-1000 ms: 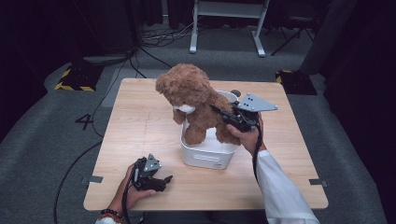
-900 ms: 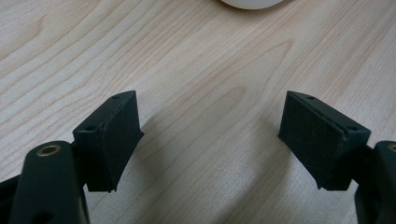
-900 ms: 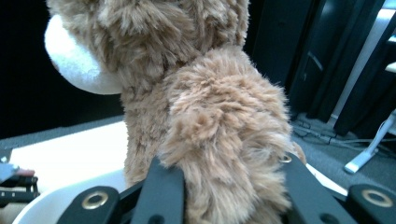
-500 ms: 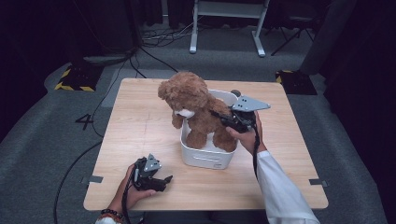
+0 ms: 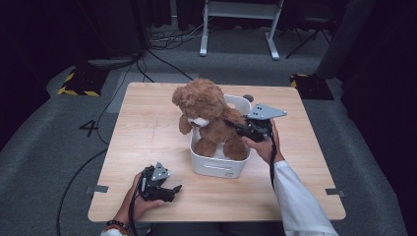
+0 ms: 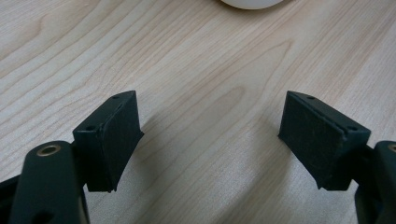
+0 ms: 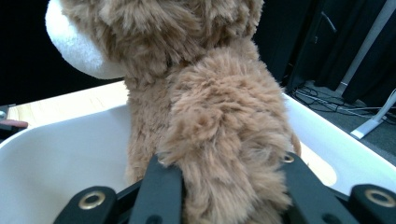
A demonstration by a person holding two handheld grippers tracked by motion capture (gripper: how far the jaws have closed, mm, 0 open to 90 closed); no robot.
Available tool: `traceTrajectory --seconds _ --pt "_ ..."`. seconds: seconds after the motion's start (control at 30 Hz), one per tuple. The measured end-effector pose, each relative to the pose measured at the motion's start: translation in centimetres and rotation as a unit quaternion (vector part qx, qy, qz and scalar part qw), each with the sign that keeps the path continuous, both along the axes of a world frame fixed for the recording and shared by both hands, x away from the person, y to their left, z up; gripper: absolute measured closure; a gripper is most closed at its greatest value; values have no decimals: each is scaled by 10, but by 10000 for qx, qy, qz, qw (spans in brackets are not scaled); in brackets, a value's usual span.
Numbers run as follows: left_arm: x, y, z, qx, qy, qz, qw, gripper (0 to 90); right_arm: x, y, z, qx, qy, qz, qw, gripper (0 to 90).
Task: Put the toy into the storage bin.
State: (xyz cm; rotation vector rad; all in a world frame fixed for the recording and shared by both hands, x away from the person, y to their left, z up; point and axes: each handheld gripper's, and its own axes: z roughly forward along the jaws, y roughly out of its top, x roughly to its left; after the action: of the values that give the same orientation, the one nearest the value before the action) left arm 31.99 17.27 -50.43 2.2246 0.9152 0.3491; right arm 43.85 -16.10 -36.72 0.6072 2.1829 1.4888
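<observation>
Brown teddy bear (image 5: pixel 211 120) sitting upright in white bin (image 5: pixel 216 167) at centre of high view, arm pinched by right gripper (image 7: pixel 229 186) seen close in its own view, left gripper (image 6: pixel 210 135) resting wide open over bare tabletop (image 5: pixel 142 132) lower left, well apart.

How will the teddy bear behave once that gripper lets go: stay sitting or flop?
The teddy bear looks soft: its arm fur bulges between the right gripper jaws. Top-heavy, legs inside the white bin, it probably slumps against the wall.
</observation>
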Motion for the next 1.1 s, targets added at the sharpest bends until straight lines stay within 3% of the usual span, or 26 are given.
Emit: traceTrajectory --seconds 0.8,1.1 --pt "0 0 0 -8 8 -6 10000 206 1 -18 -16 -359 292 -30 9989 750" --pt "0 0 0 -9 9 -5 10000 206 3 -21 -15 -517 333 -168 9980 743"
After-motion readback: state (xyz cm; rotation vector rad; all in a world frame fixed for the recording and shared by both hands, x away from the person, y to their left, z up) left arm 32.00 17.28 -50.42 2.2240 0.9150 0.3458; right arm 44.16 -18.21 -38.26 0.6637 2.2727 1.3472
